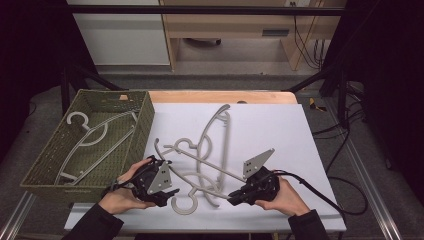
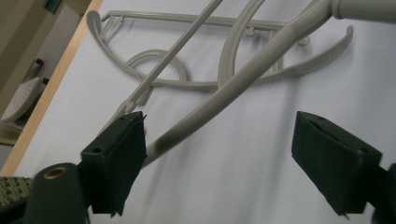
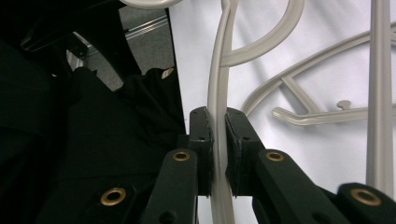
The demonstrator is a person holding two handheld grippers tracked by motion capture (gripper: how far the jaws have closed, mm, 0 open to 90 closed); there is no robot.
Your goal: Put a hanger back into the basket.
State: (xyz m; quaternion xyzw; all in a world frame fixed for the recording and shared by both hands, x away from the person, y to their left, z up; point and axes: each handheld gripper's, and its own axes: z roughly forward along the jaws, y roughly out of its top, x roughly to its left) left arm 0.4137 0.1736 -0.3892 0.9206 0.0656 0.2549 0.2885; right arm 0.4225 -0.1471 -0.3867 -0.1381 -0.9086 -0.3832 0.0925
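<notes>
— So, starting at the left, what is sitting there?

— An olive-green woven basket (image 1: pixel 145 117) with a coarse, ribbed weave is resting at the left edge of the surface (image 1: pixel 280 130), which is showing as smooth, matte, pale lavender-white. Inside the basket one thin grey plastic hanger (image 1: pixel 95 135) is lying flat, its hook curling toward the far corner.

— And the left gripper?

— The left gripper (image 1: pixel 170 192) is lying in the person's left hand (image 1: pixel 120 195) just right of the basket, near the front edge. Its fingers (image 2: pixel 116 158), blocky and black with flat matte pads, are standing spread apart, released. In the left gripper view a rounded arm of a hanger is passing close by the left finger, but the pads are not pressing on it.

— Moving on to the middle?

— A tangle of grey hangers (image 1: pixel 210 150) is lying on the surface between the two grippers: slim, smooth plastic, with curved shoulders, straight bars and open round hooks, crossing over one another.

— And on the right?

— The right gripper (image 1: pixel 234 198), in the right hand (image 1: pixel 285 197), is pointing left at the pile. Its fingers (image 3: pixel 201 140) are clenching a thin curved hanger rod (image 3: pixel 218 93), which is running straight up between the pads in the right gripper view.
</notes>
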